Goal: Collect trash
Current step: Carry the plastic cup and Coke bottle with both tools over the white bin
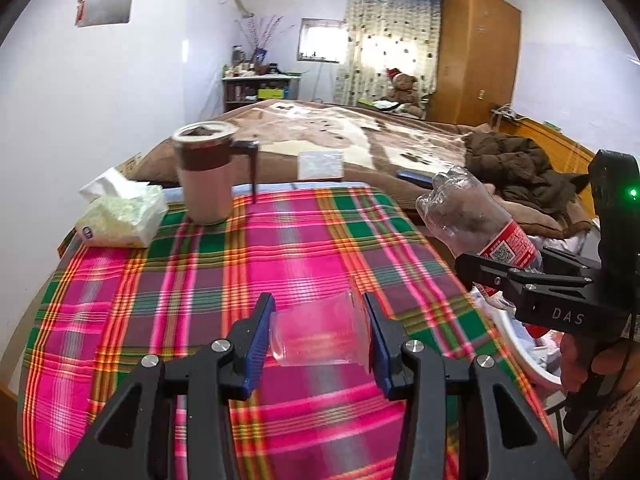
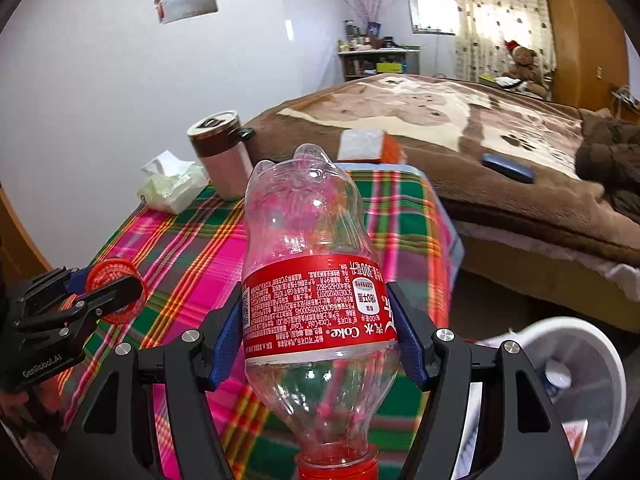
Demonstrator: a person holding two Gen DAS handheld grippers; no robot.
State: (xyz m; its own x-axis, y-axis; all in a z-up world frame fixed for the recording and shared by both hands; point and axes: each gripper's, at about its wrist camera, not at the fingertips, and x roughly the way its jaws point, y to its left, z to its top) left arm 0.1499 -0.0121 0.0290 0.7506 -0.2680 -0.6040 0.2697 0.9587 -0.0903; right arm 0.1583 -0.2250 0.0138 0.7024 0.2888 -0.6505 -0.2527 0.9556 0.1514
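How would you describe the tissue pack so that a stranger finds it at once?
Start from the table with the pink and green plaid cloth. At its far left corner, beside the tall mug, lies the tissue pack. It is the only soft, pale package, with a white tissue sticking out on top.

On the near table covered by a pink-and-green plaid cloth (image 1: 280,248), a steel-rimmed brown-and-cream lidded mug (image 1: 206,172) stands at the far left, with a soft plastic pack of white tissues (image 1: 120,216) just to its left. Between the fingers of the left gripper (image 1: 318,344), above the cloth's near middle, lies a clear plastic cup (image 1: 320,336) on its side. To the right, off the table's right edge, the right gripper (image 2: 320,344) holds an empty clear cola bottle with a red label (image 2: 316,280), cap end near, base pointing far. Below it, at the near right, sits a white round plastic bin (image 2: 592,360). Behind the table lies a bed under a brown patterned blanket (image 1: 340,132), with a flat white packet (image 1: 322,164) at its near edge.
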